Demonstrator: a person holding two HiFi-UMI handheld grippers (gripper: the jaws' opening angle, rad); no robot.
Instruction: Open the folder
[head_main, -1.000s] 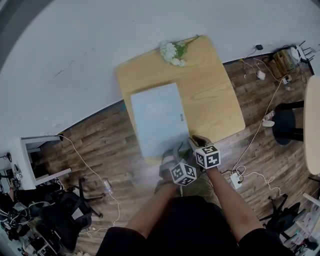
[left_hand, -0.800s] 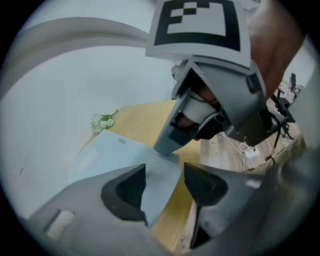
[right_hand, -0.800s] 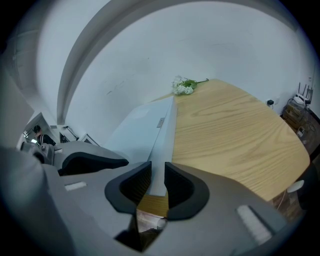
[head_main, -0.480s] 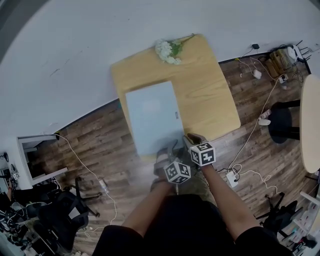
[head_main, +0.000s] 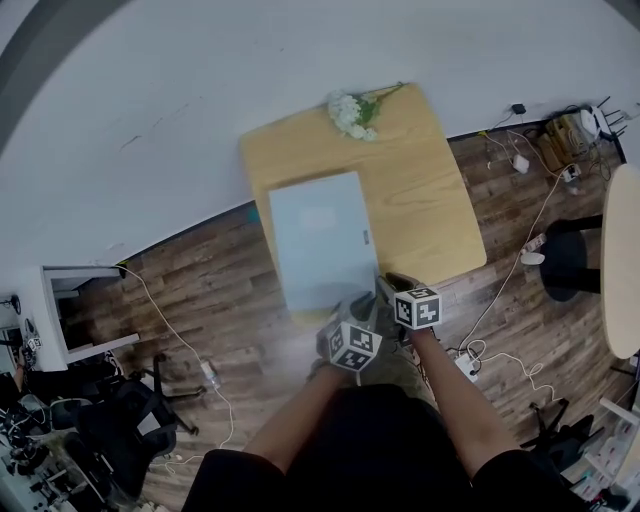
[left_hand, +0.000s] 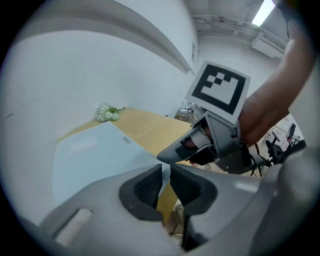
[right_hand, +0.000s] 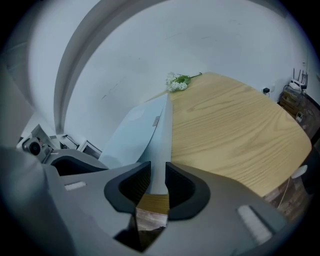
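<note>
The pale blue, flat rectangular folder (head_main: 318, 240) lies closed on the light wooden table with rounded corners (head_main: 425, 190). It sits toward the table's left side, and its near short edge reaches the table edge closest to you. Its cover is plain and smooth. A slightly paler rectangular patch shows on the far half, and a small grey label (head_main: 365, 237) sits close to the right long edge. A bunch of white flowers with green stems (head_main: 352, 112) rests at the table's far edge, well apart from the folder.

Your right gripper (right_hand: 158, 182) is pinching the folder's near right corner. The thin blue edge runs straight between its two dark pads, which press it from both sides, with the wood grain showing just below. Your left gripper (left_hand: 166, 182) is just beside it at the same near edge. Its jaws have just been closing and now stand almost together. A sliver of the folder's pale edge is caught in the narrow gap between them, with yellow wood beneath it. From above, the two marker cubes sit side by side over the near table edge.
</note>
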